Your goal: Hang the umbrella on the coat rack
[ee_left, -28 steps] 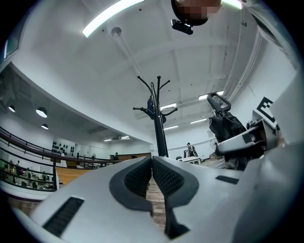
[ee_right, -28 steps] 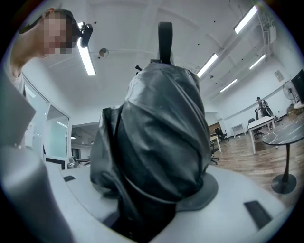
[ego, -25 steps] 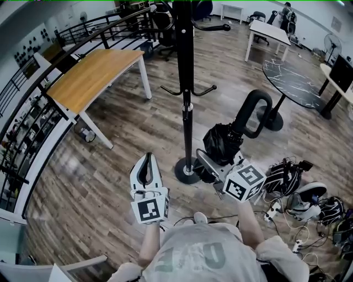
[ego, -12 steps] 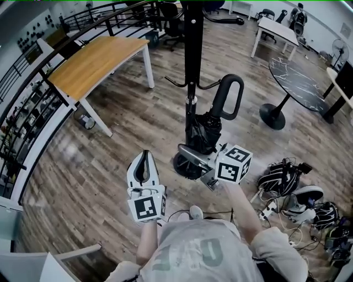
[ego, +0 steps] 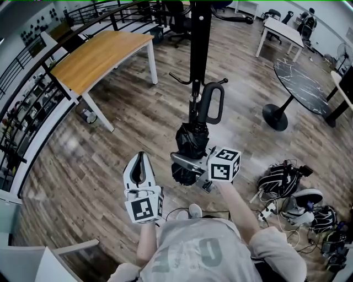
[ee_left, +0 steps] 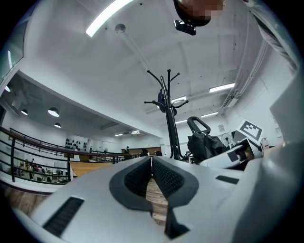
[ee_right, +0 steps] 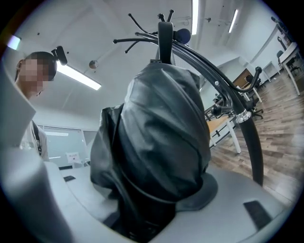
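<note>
Your right gripper [ego: 183, 163] pinches the umbrella [ego: 193, 140] by its cloth, keeping the handle [ego: 212, 102] free at 12 o'clock for the coat rack [ego: 199, 44]; your left gripper [ego: 142, 160] has its jaws pressed together, empty.

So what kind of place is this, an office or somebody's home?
Probably an open-plan office or lab: a wood-topped desk, an office chair, a round black table and a long black railing.

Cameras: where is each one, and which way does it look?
Head view: on the person's head, facing steeply down at the coat rack, forearms, left tongs and right tongs.
Left gripper view: on the left tongs, facing along their shut jaws towards the rack.
Right gripper view: on the right tongs, facing along jaws clamped on the umbrella.
All share rack and umbrella; gripper views also the person's head.
</note>
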### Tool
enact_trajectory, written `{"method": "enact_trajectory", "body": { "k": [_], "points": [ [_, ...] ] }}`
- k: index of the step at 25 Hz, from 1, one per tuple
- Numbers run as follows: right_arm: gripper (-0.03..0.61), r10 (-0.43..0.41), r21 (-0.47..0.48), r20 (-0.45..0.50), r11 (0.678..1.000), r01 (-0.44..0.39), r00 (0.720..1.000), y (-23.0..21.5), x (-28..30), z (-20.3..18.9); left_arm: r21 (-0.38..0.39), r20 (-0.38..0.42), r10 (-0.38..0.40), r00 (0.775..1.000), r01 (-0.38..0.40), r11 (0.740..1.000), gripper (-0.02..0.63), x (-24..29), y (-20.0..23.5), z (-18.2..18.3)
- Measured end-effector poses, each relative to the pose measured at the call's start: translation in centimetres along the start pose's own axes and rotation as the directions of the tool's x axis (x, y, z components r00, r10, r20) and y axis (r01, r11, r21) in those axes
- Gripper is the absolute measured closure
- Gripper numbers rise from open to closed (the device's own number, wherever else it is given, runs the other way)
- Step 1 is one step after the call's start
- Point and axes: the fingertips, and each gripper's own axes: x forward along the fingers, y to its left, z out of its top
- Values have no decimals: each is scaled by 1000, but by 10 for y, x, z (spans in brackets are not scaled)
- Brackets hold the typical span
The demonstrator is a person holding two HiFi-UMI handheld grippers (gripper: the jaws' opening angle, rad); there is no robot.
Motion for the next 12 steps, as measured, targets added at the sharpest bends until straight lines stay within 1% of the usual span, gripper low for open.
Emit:
{"method": "enact_trajectory", "body": {
  "k": [12],
  "points": [
    [293, 66, 75, -115, 996, -58, 991, -11, 19, -46, 7, -22, 40, 999, -40, 999, 583, 2, 11, -6]
  ]
}}
